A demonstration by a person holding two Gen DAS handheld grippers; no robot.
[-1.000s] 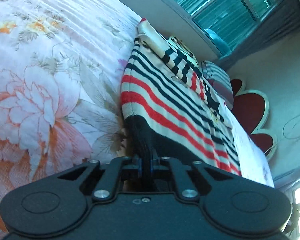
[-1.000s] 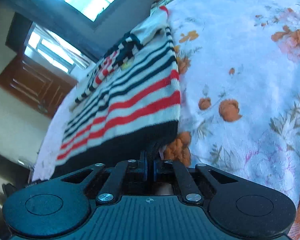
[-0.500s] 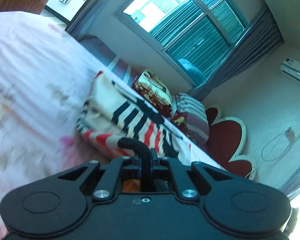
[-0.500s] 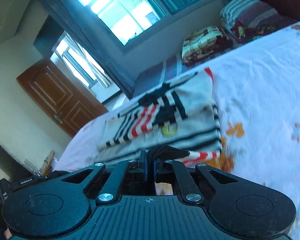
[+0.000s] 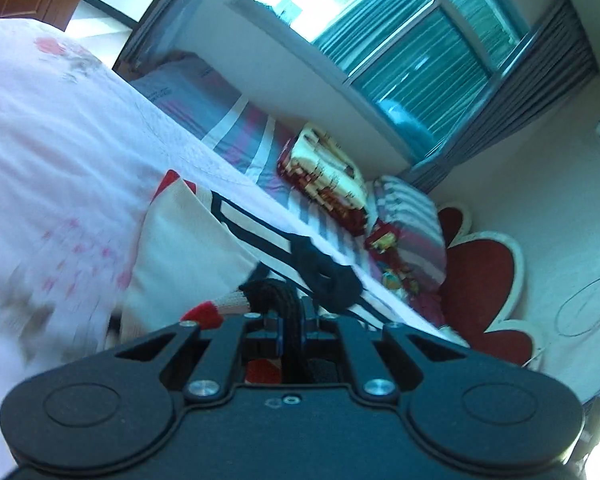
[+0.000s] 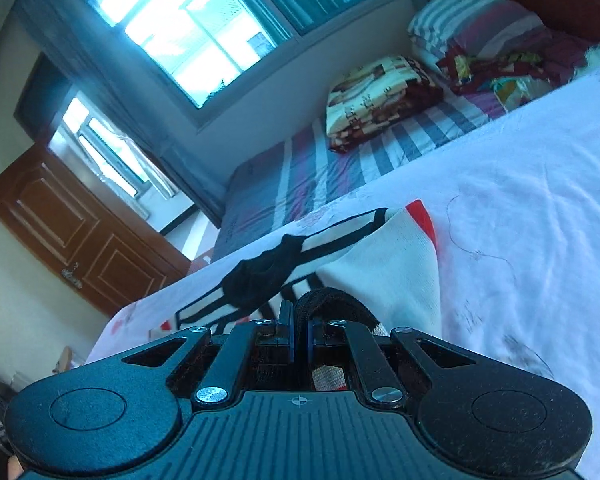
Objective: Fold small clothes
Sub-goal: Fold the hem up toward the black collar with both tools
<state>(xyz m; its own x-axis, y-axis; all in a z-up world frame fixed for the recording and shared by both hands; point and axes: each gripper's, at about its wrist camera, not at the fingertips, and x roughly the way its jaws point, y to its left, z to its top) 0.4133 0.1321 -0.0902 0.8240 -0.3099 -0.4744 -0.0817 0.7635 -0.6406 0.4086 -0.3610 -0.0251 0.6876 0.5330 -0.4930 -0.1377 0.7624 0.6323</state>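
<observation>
A small striped knit sweater (image 5: 188,256), cream with black and red stripes, lies on the floral bedsheet (image 5: 52,160). My left gripper (image 5: 294,308) is shut on its black hem, near the collar end. In the right wrist view the same sweater (image 6: 384,280) lies ahead, and my right gripper (image 6: 299,320) is shut on the other corner of the black hem. The hem is carried over the sweater's upper part, so the lower half is doubled over. The black collar (image 6: 260,276) shows just beyond the fingers.
A folded patterned blanket (image 6: 380,100) and a striped pillow (image 6: 476,24) lie at the head of the bed on a striped sheet (image 6: 300,168). A red flower-shaped headboard (image 5: 484,280), windows (image 5: 400,40) and a brown door (image 6: 60,224) surround the bed.
Both grippers have carried the black hem forward over the sweater toward the collar. The striped body, spread flat before, is now folded under and mostly out of sight.
</observation>
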